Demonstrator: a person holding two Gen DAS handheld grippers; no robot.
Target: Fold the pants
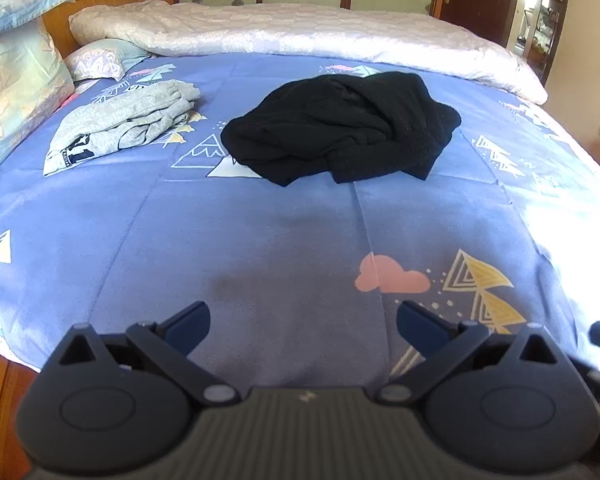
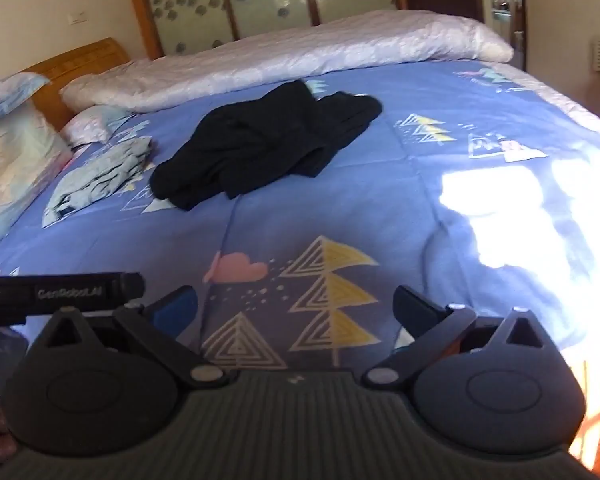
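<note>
I see both the left gripper [image 1: 303,320] and right gripper [image 2: 295,306] spread wide, empty, above the blue bedspread [image 1: 260,240]. Black pants [image 1: 340,128] lie crumpled mid-bed, near the white quilt [image 1: 300,32].

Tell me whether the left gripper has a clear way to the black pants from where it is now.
Probably yes. The left gripper is open and empty, and only bare blue bedspread lies between it and the crumpled black pants; the grey garment sits off to the side.

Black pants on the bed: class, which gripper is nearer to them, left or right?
Left, slightly. The left gripper faces the black pants straight ahead; the right gripper has them ahead and off to its left. Neither touches them.
</note>
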